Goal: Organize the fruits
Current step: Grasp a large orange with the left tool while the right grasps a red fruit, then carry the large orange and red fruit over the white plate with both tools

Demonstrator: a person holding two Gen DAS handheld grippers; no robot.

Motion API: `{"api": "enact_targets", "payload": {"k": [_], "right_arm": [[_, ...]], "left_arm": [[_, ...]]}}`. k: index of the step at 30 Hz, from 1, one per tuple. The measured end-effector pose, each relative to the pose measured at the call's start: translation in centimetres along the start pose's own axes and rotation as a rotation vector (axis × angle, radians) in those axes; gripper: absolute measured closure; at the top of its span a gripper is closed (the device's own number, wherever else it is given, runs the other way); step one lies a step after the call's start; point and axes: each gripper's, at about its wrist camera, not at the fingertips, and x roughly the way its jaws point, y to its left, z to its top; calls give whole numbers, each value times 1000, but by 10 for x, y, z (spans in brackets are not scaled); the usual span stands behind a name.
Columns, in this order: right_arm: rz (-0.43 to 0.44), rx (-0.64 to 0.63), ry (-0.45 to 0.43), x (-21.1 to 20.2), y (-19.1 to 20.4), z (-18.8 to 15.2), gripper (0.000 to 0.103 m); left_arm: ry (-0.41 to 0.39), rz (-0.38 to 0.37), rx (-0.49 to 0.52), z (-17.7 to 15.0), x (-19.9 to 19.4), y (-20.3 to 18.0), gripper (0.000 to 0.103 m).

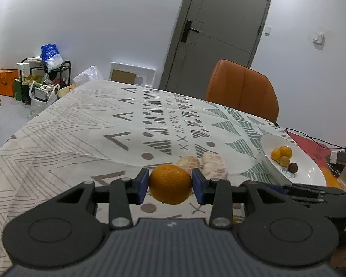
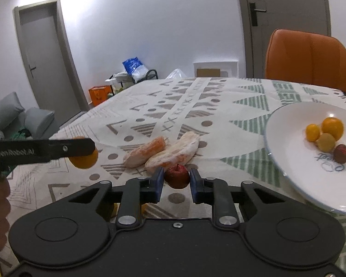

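The orange (image 1: 170, 183) sits low in the middle of the left wrist view, pinched at its widest girth between the blue pads of the left gripper (image 1: 170, 184). It looks firm and fairly weighty for its size, with a dimpled skin that should give the pads some purchase. It is round, though, so a grip off its middle could let it roll out. It also shows at the left edge of the right wrist view.

Low in the middle of the right wrist view, a small dark red fruit (image 2: 177, 176) with a short stem lies between the pads of the right gripper (image 2: 176, 184). The jaws are drawn in narrow and the pads appear to press its sides, though contact on the right pad is hard to confirm. It looks light, smooth and perhaps slippery, and is best taken across its middle with a gentle squeeze.

Just above it in that view lie two pieces of peel (image 2: 163, 153) on the patterned tablecloth (image 2: 85, 120). At the right edge sits a white plate (image 2: 286, 120) holding several small yellow and orange fruits and one dark one, which I judge to be the place for both held fruits. An orange chair (image 2: 311, 57) stands in the upper right.
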Motion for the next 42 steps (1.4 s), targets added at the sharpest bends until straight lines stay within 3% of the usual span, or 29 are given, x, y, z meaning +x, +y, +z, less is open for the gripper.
{"api": "enact_targets", "payload": {"k": [20, 42], "right_arm": [[-96, 108, -115, -50, -55, -4, 80], [-239, 191, -155, -74, -119, -21, 80]], "left_arm": [[4, -68, 91, 2, 9, -54, 64], [20, -137, 196, 3, 29, -113, 64]]}}
